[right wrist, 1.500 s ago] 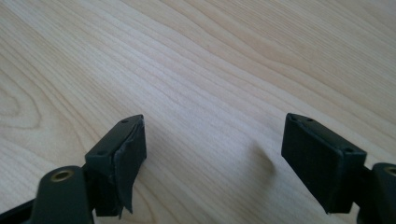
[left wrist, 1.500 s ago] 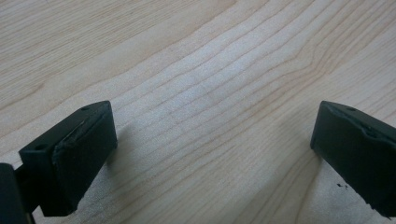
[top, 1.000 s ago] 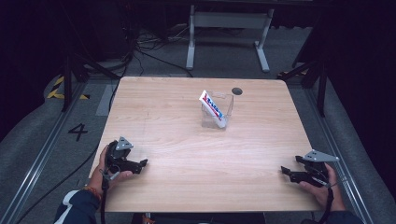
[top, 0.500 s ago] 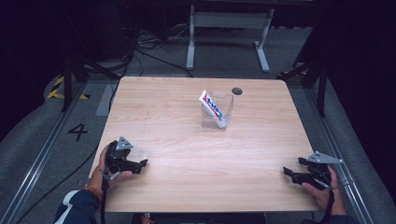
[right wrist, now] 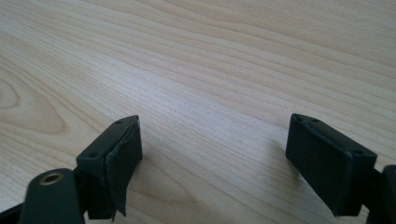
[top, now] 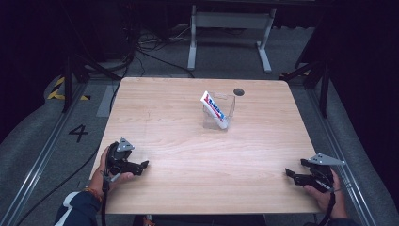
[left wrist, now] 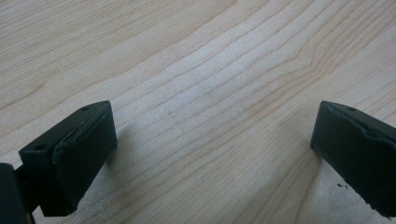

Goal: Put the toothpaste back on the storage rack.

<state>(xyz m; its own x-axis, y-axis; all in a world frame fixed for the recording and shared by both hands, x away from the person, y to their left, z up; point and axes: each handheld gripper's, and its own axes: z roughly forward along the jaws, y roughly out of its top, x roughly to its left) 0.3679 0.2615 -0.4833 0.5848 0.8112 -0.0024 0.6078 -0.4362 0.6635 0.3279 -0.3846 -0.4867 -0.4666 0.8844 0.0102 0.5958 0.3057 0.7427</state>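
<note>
Counter (top: 188,141) carries a clear holder (top: 225,108) near its far middle, a tube (top: 214,109) leaning inside it. Left hand-held gripper (top: 141,165) and right hand-held gripper (top: 289,175) rest at the near corners, jaws spread, gripping nothing. Probably reach next: approach the tube's exposed upper end squarely, avoiding the holder's wall.

A white toothpaste tube (top: 215,109) with red and blue print leans tilted inside a clear box (top: 225,106) mid-table.
</note>
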